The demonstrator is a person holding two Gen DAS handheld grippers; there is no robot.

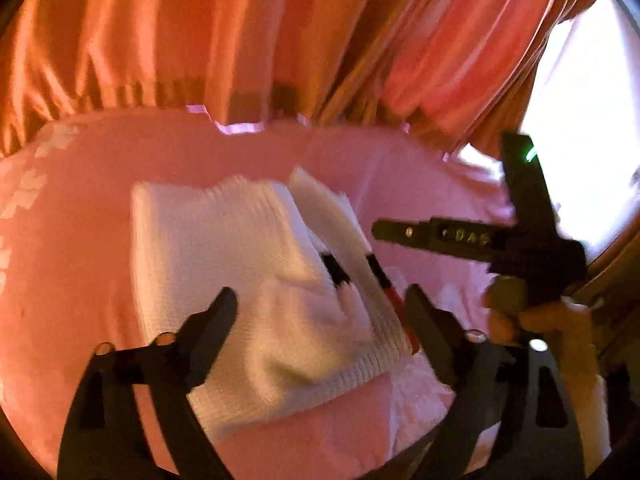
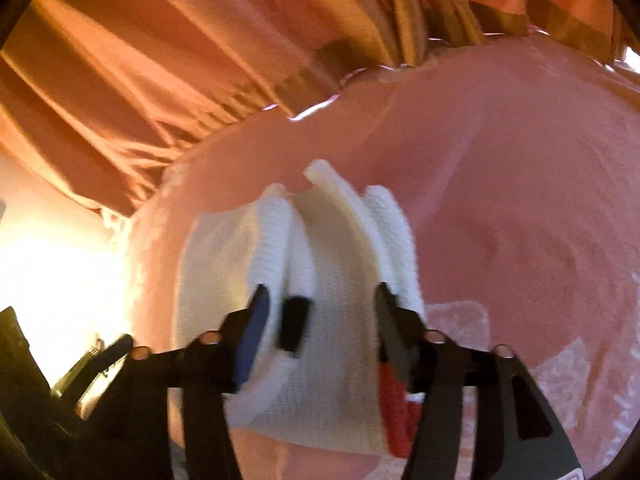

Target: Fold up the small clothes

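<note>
Your left gripper is spread wide, straddling the white knit garment without pinching it; your right gripper is likewise apart over its black-and-red edge. The garment lies part-folded mid-bed on the pink cover. Next, likely close on the near hem and fold it over.

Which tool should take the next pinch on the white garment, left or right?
Probably the right tool: its open fingers straddle the white garment's bunched folds. The left tool, also open, hovers over flatter cloth, with its fingers spread wider than any ridge.
</note>
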